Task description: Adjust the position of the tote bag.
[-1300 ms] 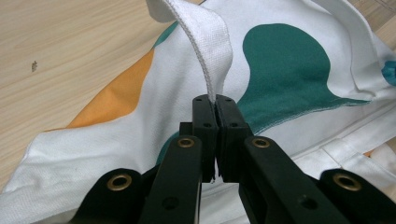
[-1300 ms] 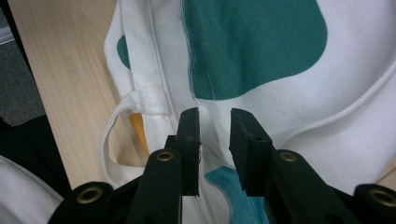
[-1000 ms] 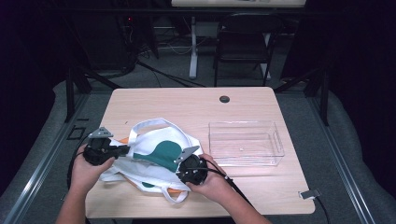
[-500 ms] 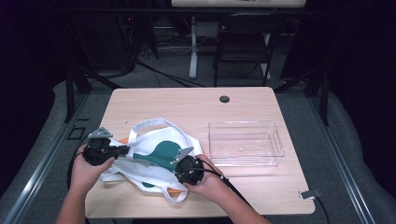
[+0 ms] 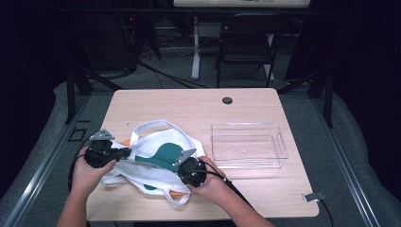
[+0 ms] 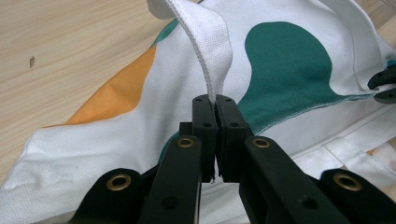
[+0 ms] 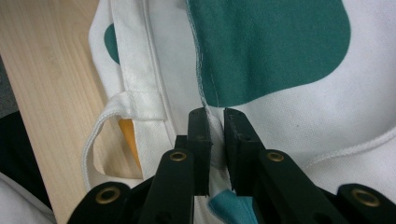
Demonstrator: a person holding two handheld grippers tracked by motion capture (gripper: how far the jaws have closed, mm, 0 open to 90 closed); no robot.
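The left tool (image 6: 215,105) is clamped on the tote bag (image 5: 161,156) edge, and the right tool (image 7: 215,116) pinches its rim. The bag lies on the desk (image 5: 189,101) between them, mouth not yet wide open. The clear bin (image 5: 248,144) beside the right tool is empty.

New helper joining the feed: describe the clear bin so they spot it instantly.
On the wooden table, look at the right half, beside the white tote bag that both grippers pinch. The clear bin is a see-through rectangular box, open on top and apparently empty, unlike the soft, green-and-orange-patched bag.
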